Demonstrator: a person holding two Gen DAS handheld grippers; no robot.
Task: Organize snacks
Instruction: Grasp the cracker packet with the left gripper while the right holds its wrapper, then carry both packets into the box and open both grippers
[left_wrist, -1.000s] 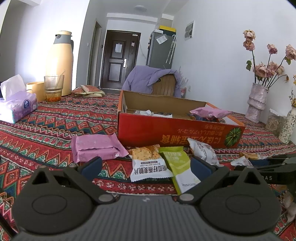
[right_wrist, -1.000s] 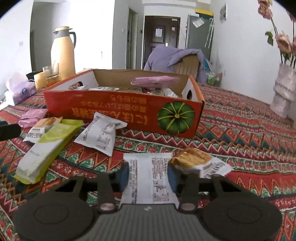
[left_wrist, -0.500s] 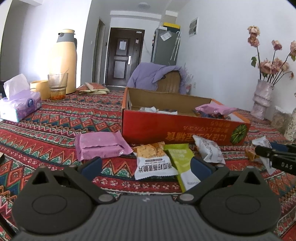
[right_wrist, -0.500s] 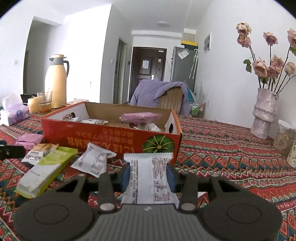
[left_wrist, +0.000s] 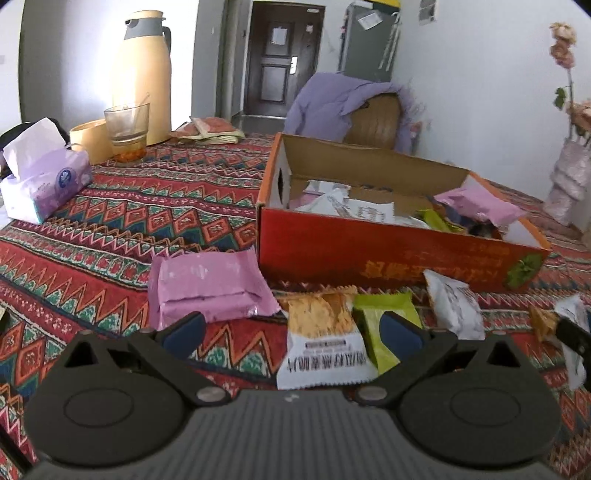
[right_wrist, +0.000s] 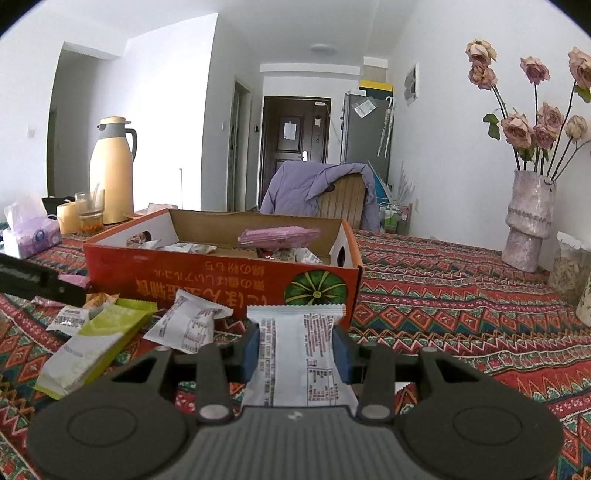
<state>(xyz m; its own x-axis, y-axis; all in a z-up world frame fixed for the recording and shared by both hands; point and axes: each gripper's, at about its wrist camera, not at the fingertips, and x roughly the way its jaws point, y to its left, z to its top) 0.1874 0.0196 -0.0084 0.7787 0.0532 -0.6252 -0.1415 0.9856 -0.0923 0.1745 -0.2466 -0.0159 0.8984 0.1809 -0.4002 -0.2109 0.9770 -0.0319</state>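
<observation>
An open red cardboard box holds several snack packets, with a pink one on top. My right gripper is shut on a white snack packet and holds it in the air in front of the box. My left gripper is open and empty, low over the cloth. Between its fingers lies a white and orange cracker packet. A pink packet, a green packet and a white packet lie beside it in front of the box.
The table has a red patterned cloth. A tissue pack, a glass and a yellow thermos stand at the back left. A vase of dried roses stands at the right. A chair with a purple jacket is behind the box.
My right gripper has lifted the white packet off the table and raised it in front of the box. My left gripper has moved closer to the loose packets and tilted down.
</observation>
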